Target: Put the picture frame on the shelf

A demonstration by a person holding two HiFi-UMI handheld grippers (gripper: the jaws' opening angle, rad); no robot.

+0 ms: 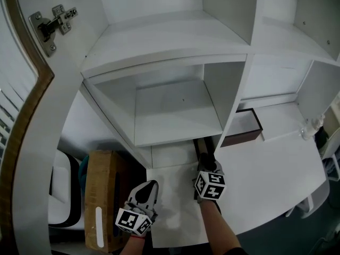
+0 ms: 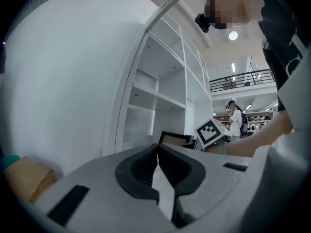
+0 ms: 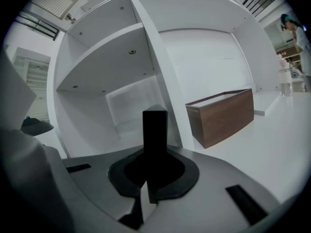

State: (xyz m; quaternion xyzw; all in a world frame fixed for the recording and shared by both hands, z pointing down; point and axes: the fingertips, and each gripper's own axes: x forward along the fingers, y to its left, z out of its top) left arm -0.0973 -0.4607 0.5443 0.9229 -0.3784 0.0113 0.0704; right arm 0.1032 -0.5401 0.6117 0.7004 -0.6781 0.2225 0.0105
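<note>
Two grippers hang low: the left gripper (image 1: 150,185) is closed tight on nothing, and the right gripper (image 1: 206,158) pinches the dark frame (image 1: 202,144) by its edge, just below the shelf (image 1: 170,134). This looks like the carry step; next the frame likely has to go up and in, then stand there.

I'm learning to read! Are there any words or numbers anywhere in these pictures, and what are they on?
No words or numbers can be read anywhere.
On the left marker cube and the right marker cube: only black-and-white square patterns, no letters.
On the cardboard box: a white strip, no legible print.
On the picture frame: no writing shows.
In the shops far behind: any signs are too small to read.
</note>
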